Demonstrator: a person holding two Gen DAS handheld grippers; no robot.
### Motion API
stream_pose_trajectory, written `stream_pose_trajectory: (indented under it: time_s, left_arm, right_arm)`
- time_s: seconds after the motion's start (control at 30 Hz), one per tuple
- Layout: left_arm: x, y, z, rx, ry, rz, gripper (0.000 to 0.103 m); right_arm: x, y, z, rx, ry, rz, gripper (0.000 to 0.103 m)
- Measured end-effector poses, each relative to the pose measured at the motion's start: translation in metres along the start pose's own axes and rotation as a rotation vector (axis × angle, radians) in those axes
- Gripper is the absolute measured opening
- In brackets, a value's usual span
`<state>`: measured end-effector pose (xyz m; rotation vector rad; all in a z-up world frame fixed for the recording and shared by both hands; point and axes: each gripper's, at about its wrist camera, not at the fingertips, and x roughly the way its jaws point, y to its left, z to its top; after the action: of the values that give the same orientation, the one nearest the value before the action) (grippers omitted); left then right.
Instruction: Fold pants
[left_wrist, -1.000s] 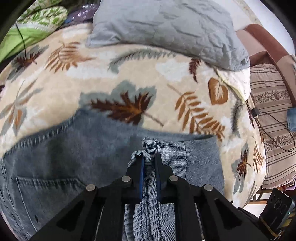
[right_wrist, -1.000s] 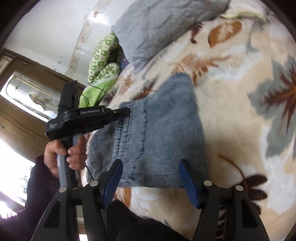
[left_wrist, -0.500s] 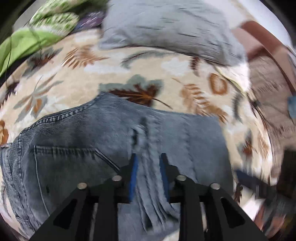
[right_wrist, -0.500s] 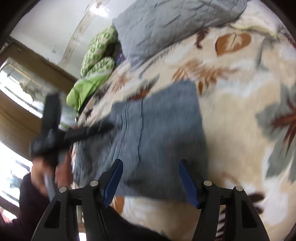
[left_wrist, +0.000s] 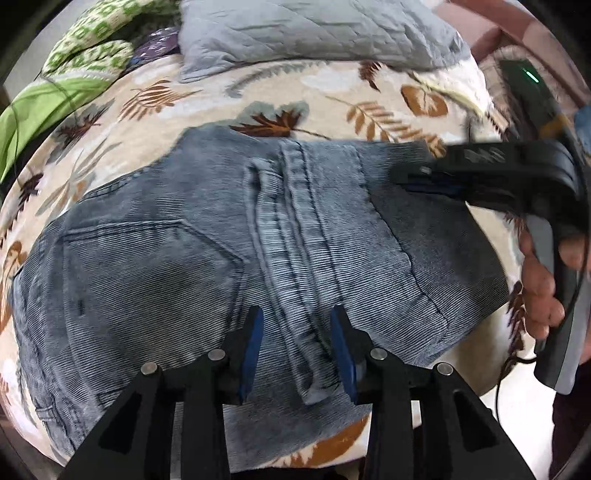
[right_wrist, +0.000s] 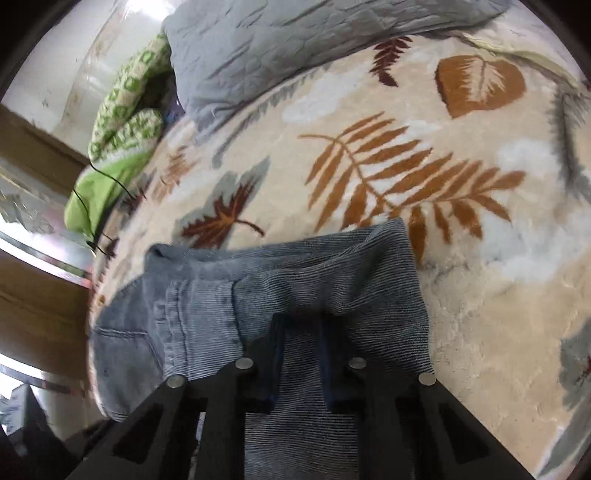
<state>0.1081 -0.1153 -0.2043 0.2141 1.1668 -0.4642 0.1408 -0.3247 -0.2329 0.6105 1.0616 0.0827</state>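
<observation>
The grey-blue denim pants (left_wrist: 207, 266) lie folded on the leaf-print bedspread (left_wrist: 332, 88), back pocket to the left. My left gripper (left_wrist: 297, 332) hovers over the near edge. Its jaws are opening, and a seam strip (left_wrist: 295, 280) lies loose between the blue pads without being pressed. In the left wrist view my right gripper (left_wrist: 424, 177), carried by a hand (left_wrist: 539, 291), reaches onto the right side of the pants. In its own view the right gripper (right_wrist: 301, 332) is closing, and a bunched-up fold of the pants (right_wrist: 306, 280) is pinched between its fingers.
A grey quilted pillow (left_wrist: 317, 33) lies at the head of the bed. Green patterned bedding (left_wrist: 81, 62) and a thin black cable (right_wrist: 99, 192) sit at the far left. The bed's near edge runs just below the pants. A wooden door frame (right_wrist: 33, 295) stands to the left.
The left gripper has let go of the pants' edge it held and drawn back, jaws widening. The right gripper has swung onto the pants' right side and closed on the fabric.
</observation>
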Motion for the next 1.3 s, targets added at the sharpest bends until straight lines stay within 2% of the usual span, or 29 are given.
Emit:
stream_pose_trajectory:
  time_s: [0.1, 0.17, 0.27, 0.33, 0.4, 0.47, 0.53, 0.63, 0.73, 0.83, 0.97, 1.17, 1.3]
  left_arm:
    - [-0.023, 0.019, -0.009, -0.053, -0.068, -0.011, 0.038]
    - [-0.044, 0.038, -0.025, -0.105, -0.117, -0.009, 0.039]
    - [-0.076, 0.076, -0.064, -0.213, -0.186, 0.021, 0.045]
    - [-0.095, 0.099, -0.092, -0.277, -0.228, 0.075, 0.058]
    - [-0.113, 0.123, -0.122, -0.338, -0.256, 0.128, 0.064]
    - [-0.125, 0.141, -0.145, -0.384, -0.273, 0.149, 0.066]
    - [-0.132, 0.156, -0.164, -0.422, -0.291, 0.172, 0.073]
    - [-0.138, 0.181, -0.188, -0.509, -0.315, 0.172, 0.076]
    - [-0.132, 0.204, -0.204, -0.630, -0.313, 0.111, 0.078]
    - [-0.122, 0.213, -0.207, -0.691, -0.317, 0.055, 0.078]
    - [-0.109, 0.221, -0.194, -0.707, -0.314, -0.033, 0.078]
    - [-0.082, 0.222, -0.183, -0.788, -0.280, -0.182, 0.078]
    - [-0.072, 0.227, -0.179, -0.822, -0.265, -0.207, 0.078]
  right_arm:
    - [-0.027, 0.010, -0.014, -0.045, -0.037, 0.047, 0.018]
    - [-0.044, 0.015, -0.027, -0.046, -0.046, 0.109, 0.019]
    - [-0.059, 0.035, -0.060, -0.080, -0.045, 0.205, 0.021]
    - [-0.059, 0.056, -0.088, -0.135, -0.047, 0.253, 0.021]
    - [-0.053, 0.072, -0.108, -0.163, -0.024, 0.297, 0.021]
    - [-0.044, 0.093, -0.127, -0.205, -0.007, 0.328, 0.021]
    - [-0.036, 0.110, -0.140, -0.242, 0.005, 0.352, 0.021]
    - [-0.029, 0.122, -0.150, -0.288, -0.002, 0.347, 0.021]
    - [-0.022, 0.120, -0.154, -0.278, 0.011, 0.341, 0.021]
    - [-0.023, 0.119, -0.154, -0.266, 0.002, 0.344, 0.021]
    - [-0.020, 0.119, -0.152, -0.270, 0.014, 0.327, 0.021]
    - [-0.017, 0.119, -0.151, -0.273, 0.017, 0.313, 0.021]
    - [-0.017, 0.119, -0.150, -0.271, 0.019, 0.311, 0.021]
